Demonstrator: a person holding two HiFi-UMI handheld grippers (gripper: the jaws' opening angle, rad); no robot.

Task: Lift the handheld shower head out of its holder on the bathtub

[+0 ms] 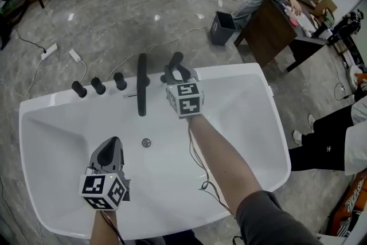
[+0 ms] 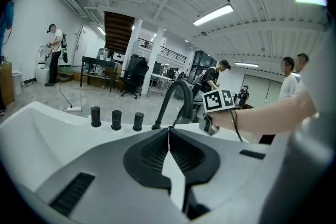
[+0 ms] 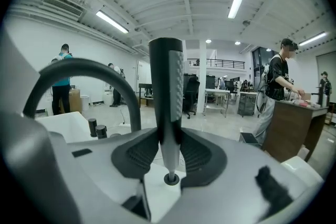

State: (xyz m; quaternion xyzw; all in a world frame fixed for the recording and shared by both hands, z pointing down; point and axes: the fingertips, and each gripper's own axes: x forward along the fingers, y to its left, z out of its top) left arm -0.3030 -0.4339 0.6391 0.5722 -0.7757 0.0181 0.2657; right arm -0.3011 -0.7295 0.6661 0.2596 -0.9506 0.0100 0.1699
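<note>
The handheld shower head (image 1: 175, 59) is a black-and-silver wand standing upright at the far rim of the white bathtub (image 1: 252, 123). My right gripper (image 1: 176, 73) is shut on its handle (image 3: 167, 97), one pad on each side. Below the jaws the wand tapers to a thin stem that runs down into a dark holder ring (image 3: 171, 179) on the rim. My left gripper (image 1: 113, 142) hovers over the tub basin nearer to me. Its jaws (image 2: 169, 131) are shut with nothing between them, and it faces the right gripper (image 2: 206, 115).
A black arched faucet spout (image 1: 141, 89) stands just left of the wand, with three black knobs (image 1: 98, 86) further left. The drain (image 1: 146, 143) lies mid-basin. A person (image 1: 324, 143) stands by the tub's right side. A grey bin (image 1: 222, 27) and a wooden desk (image 1: 269, 26) stand beyond.
</note>
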